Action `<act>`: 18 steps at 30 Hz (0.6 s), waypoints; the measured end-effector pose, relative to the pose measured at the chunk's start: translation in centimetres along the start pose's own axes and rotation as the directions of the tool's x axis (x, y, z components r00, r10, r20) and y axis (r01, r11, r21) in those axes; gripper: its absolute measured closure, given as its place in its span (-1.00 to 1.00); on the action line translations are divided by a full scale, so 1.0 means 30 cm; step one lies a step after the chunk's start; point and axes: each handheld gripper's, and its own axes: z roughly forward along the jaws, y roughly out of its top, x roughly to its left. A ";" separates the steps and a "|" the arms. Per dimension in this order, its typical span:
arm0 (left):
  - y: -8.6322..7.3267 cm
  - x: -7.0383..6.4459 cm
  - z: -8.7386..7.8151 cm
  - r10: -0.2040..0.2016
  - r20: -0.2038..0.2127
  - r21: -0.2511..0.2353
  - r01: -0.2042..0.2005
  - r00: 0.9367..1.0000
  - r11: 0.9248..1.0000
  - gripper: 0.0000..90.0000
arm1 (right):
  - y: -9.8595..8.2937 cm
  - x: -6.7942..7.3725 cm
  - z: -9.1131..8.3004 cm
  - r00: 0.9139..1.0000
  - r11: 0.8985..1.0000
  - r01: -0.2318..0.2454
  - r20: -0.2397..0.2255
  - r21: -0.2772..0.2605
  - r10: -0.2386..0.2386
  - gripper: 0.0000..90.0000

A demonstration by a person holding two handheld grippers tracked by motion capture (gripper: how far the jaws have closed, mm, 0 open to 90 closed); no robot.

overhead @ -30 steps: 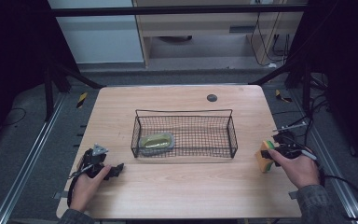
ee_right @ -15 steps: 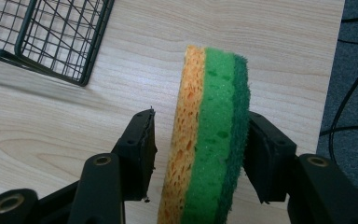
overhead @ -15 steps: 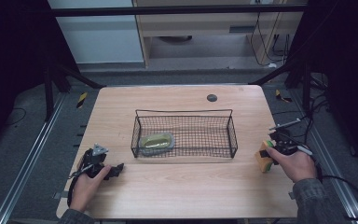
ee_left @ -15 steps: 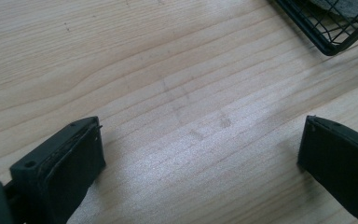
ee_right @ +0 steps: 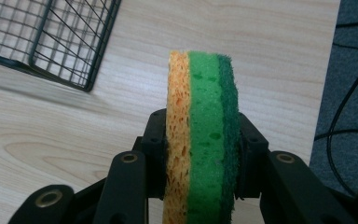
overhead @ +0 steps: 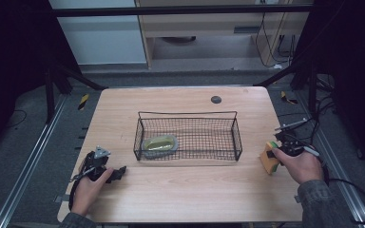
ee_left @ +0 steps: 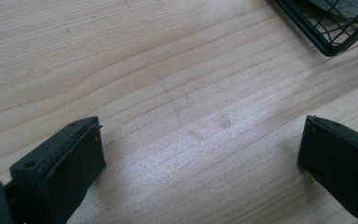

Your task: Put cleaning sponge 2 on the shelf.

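Observation:
My right gripper (ee_right: 201, 154) is shut on a sponge (ee_right: 203, 135) with orange, light green and dark green layers, held on edge above the table's right side. From above, the sponge (overhead: 269, 157) shows just left of the right hand, right of the black wire basket (overhead: 188, 136). A flat yellow-green pad (overhead: 159, 144) lies in the basket's left end. My left gripper (overhead: 118, 173) rests on the table near the front left, open, its jaws (ee_left: 200, 163) spread wide over bare wood.
A small dark round disc (overhead: 216, 99) sits near the table's far edge. The basket's corner (ee_left: 328, 28) shows at the upper right of the left gripper view. Cables (overhead: 309, 124) trail off the table's right edge.
The right hand with the sponge has shifted slightly toward the front of the table. The left gripper has stayed put.

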 end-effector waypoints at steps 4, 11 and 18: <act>0.000 0.000 0.000 0.001 0.000 0.000 -0.001 1.000 1.000 -1.00 | 0.015 0.017 -0.031 1.000 0.999 0.013 0.002 -0.030 -0.013 0.42; 0.000 0.000 0.000 0.000 0.000 -0.001 0.000 1.000 1.000 -1.00 | 0.063 0.069 -0.093 0.999 0.995 0.051 0.010 -0.085 -0.050 0.43; 0.000 0.000 0.000 0.001 0.001 -0.002 -0.001 1.000 1.000 -1.00 | 0.129 0.126 -0.161 0.996 0.987 0.093 0.014 -0.129 -0.092 0.43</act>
